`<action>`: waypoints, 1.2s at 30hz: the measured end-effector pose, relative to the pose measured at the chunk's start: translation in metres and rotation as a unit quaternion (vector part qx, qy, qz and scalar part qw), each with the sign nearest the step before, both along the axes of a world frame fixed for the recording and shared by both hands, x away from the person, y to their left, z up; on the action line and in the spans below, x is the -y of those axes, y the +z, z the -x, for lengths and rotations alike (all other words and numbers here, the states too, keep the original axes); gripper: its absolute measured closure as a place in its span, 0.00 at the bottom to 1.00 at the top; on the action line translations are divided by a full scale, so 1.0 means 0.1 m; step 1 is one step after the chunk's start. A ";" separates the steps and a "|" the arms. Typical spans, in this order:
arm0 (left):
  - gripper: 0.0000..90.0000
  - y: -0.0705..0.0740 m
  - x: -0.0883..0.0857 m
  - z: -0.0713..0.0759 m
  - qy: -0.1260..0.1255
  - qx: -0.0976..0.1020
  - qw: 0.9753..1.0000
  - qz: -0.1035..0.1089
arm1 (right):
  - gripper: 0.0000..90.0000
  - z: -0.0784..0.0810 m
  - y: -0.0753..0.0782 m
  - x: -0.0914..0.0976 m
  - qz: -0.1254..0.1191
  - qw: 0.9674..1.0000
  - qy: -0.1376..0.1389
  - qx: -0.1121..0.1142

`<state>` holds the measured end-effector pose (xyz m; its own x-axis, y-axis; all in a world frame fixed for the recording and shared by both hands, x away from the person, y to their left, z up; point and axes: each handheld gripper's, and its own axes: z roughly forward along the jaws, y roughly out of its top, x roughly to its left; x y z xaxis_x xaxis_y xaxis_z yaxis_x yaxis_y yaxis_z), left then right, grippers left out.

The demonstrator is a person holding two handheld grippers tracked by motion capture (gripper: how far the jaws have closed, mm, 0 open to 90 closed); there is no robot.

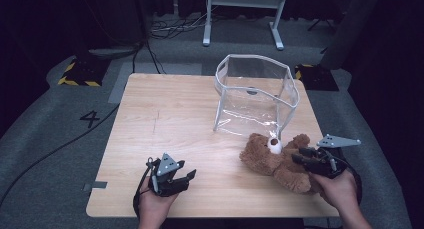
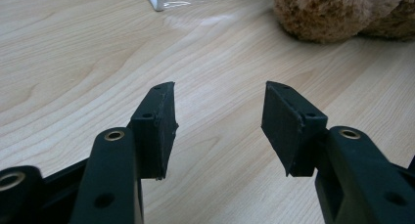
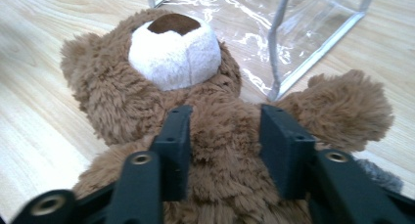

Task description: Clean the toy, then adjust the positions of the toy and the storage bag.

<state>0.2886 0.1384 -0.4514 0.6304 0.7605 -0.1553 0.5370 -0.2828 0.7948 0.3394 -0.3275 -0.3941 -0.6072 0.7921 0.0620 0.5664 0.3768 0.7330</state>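
The right gripper was seen with its jaws parted on either side of the teddy bear's chest; fur lay between the pads, though whether the pads were actually pressing on it could not be told with certainty, and they appeared released rather than clenched. The bear was found lying on its back on the wooden table, near the right front edge and just in front of the clear plastic bag, which stood upright and open with white trim along its edges. The bear's coat was shaggy and mid-brown, its muzzle was a paler cream patch topped by a dark brown nose, and one arm was stretched out toward the bag's lower corner. In the high view the bear was seen under the right gripper, held in the person's right hand. The left gripper was held low over the table near the front edge, well apart from the bear, with its jaws spread and nothing between them.
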 end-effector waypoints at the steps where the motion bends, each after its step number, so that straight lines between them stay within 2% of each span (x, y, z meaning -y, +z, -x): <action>1: 0.52 0.00 0.00 0.00 0.001 -0.001 1.000 0.002 | 0.59 0.00 0.01 -0.01 -0.001 1.000 0.002 -0.004; 4: 0.52 0.00 -0.01 -0.01 0.000 -0.003 1.000 -0.001 | 0.56 0.01 0.06 -0.02 -0.004 1.000 0.012 0.004; 12: 0.51 0.07 0.04 -0.03 -0.008 -0.003 1.000 -0.010 | 0.54 0.10 0.25 -0.01 -0.036 0.999 0.023 0.034; 15: 0.51 0.10 0.06 -0.02 -0.016 -0.001 1.000 -0.014 | 0.54 0.11 0.31 -0.04 -0.035 0.998 0.028 0.043; 23: 0.51 0.11 0.04 -0.02 -0.010 0.002 1.000 -0.012 | 0.54 -0.03 0.48 -0.24 -0.030 0.997 0.052 0.055; 26: 0.51 0.13 0.02 -0.01 -0.004 0.003 1.000 -0.011 | 0.54 -0.20 0.52 -0.27 -0.024 0.997 0.039 0.059; 31: 0.50 0.18 0.00 -0.05 0.002 0.005 1.000 -0.005 | 0.55 -0.38 0.46 -0.21 -0.012 0.999 -0.001 0.052; 33: 0.50 0.17 0.02 -0.08 0.001 0.004 1.000 0.001 | 0.56 -0.47 0.43 -0.16 -0.016 0.999 -0.019 0.042; 36: 0.50 0.17 0.08 -0.12 -0.007 0.004 1.000 -0.006 | 0.56 -0.61 0.40 -0.12 -0.032 0.998 -0.036 0.027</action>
